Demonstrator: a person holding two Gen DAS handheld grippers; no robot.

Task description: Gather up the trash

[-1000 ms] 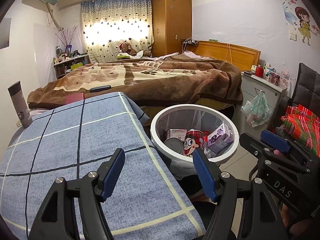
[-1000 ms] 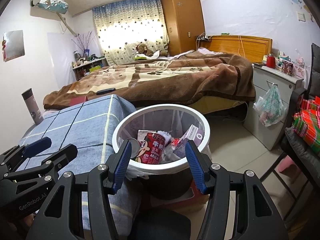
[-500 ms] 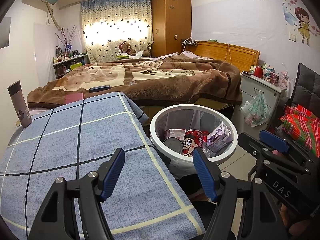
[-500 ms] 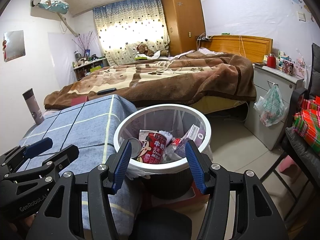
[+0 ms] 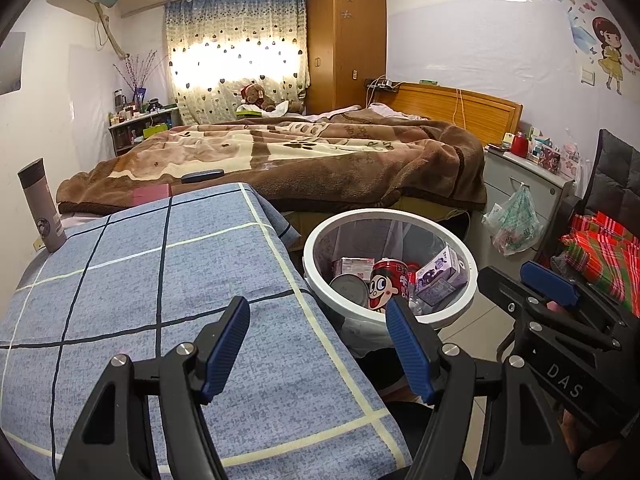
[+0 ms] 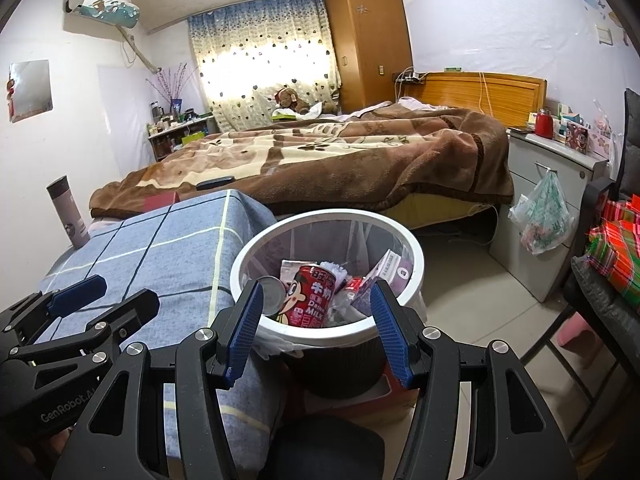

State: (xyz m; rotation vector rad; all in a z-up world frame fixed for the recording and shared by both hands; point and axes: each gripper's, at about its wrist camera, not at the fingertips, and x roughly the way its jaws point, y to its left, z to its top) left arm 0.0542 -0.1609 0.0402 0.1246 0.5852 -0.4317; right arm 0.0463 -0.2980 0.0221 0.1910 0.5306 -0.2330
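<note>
While both sets of jaws gape with nothing between them, one bin point(image 6: 416, 258), one red can point(image 6: 310, 300), one silver can point(image 6: 272, 294) inside

Bedroom: bed point(image 5: 280, 160), wardrobe point(image 5: 346, 40), probably backlit window point(image 5: 236, 56).

Glossy red can point(image 6: 310, 296), woven tablecloth point(image 5: 160, 280)

Blue checked tablecloth point(image 5: 160, 280), white-rimmed bin point(image 6: 416, 256), red milk can point(image 6: 310, 296), brown blanket point(image 5: 320, 160)
</note>
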